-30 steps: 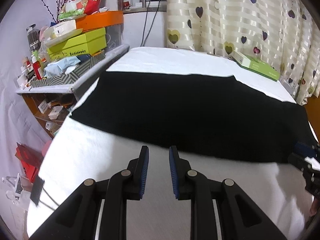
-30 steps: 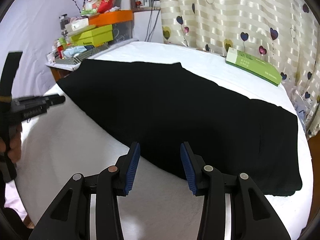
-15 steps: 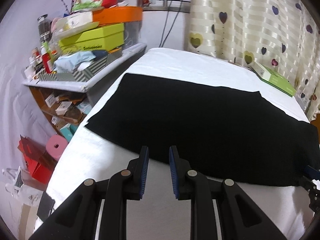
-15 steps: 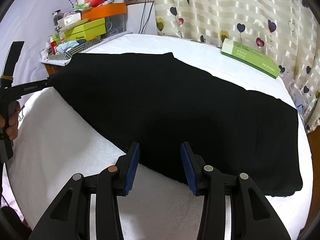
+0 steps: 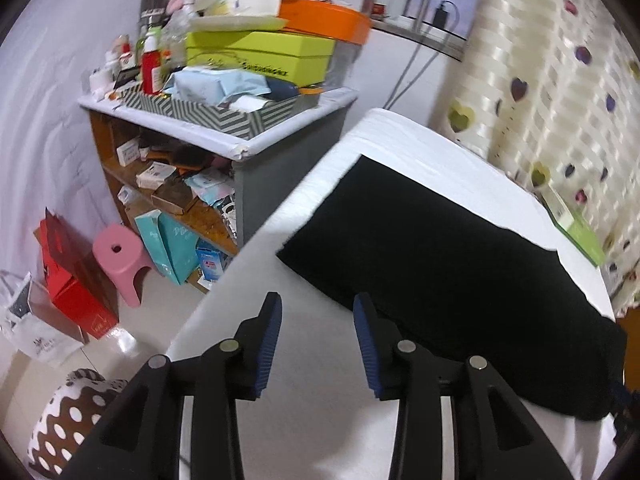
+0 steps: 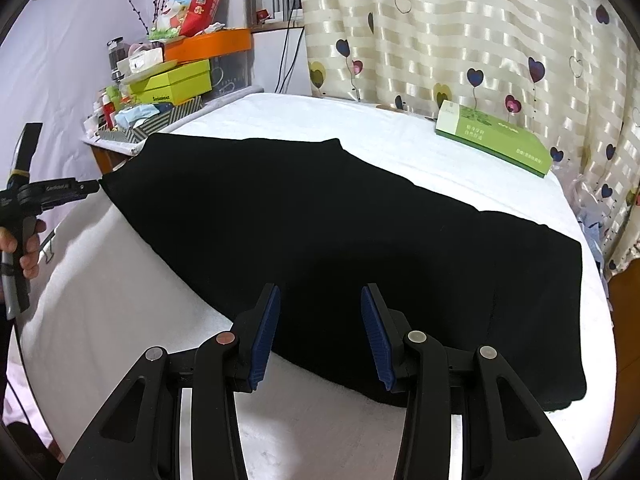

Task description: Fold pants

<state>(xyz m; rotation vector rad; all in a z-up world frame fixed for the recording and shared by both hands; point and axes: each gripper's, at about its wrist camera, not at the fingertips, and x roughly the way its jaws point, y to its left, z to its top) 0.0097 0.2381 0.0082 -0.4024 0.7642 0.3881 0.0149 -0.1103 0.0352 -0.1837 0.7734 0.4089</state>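
Here, my left gripper (image 5: pixel 316 340) hangs with its jaws parted and nothing between them, over bare white table (image 5: pixel 312 408) just beside the near left corner of the black pants (image 5: pixel 440 264). My right gripper (image 6: pixel 318 334) is likewise spread wide and empty, poised over the pants' near edge. The pants lie flat across the table; a green box (image 6: pixel 494 138) rests beyond their far edge, and a cluttered shelf (image 5: pixel 224 136) stands past their left end.
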